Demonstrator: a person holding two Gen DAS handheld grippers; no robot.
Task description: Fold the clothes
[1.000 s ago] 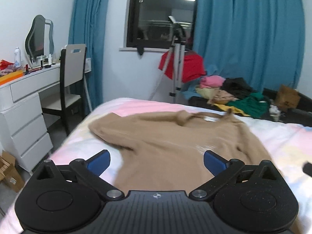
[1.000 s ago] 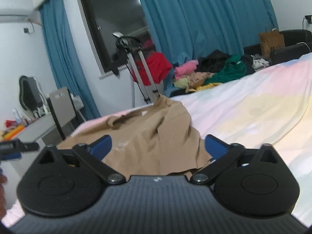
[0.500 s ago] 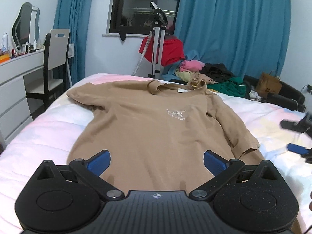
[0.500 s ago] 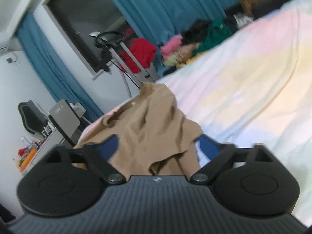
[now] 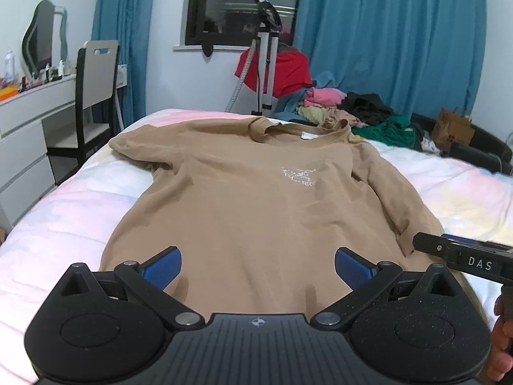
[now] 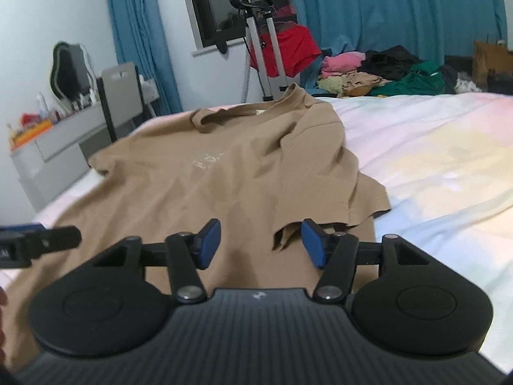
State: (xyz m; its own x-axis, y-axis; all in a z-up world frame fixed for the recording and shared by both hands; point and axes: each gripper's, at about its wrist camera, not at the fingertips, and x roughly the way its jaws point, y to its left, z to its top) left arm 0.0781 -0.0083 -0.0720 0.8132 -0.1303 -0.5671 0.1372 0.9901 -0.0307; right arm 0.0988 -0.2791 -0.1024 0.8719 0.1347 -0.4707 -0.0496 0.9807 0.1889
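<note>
A tan T-shirt (image 5: 256, 199) lies spread front-up on the bed, collar at the far end, with a small white print on the chest. It also shows in the right wrist view (image 6: 205, 173). My left gripper (image 5: 258, 264) is open and empty, over the shirt's near hem. My right gripper (image 6: 261, 242) is open, narrower than the left, just above the shirt by the folded-in right sleeve (image 6: 333, 192). Its tip shows in the left wrist view (image 5: 461, 256).
The bed (image 5: 57, 224) has a pastel sheet. A pile of mixed clothes (image 5: 352, 112) lies beyond the bed's far end, beside a garment steamer stand (image 5: 267, 64). A chair (image 5: 93, 96) and white dresser (image 5: 25, 122) stand at the left.
The left gripper has pulled back slightly while staying open. The right gripper has swung left over the shirt's sleeve edge and its fingers have narrowed.
</note>
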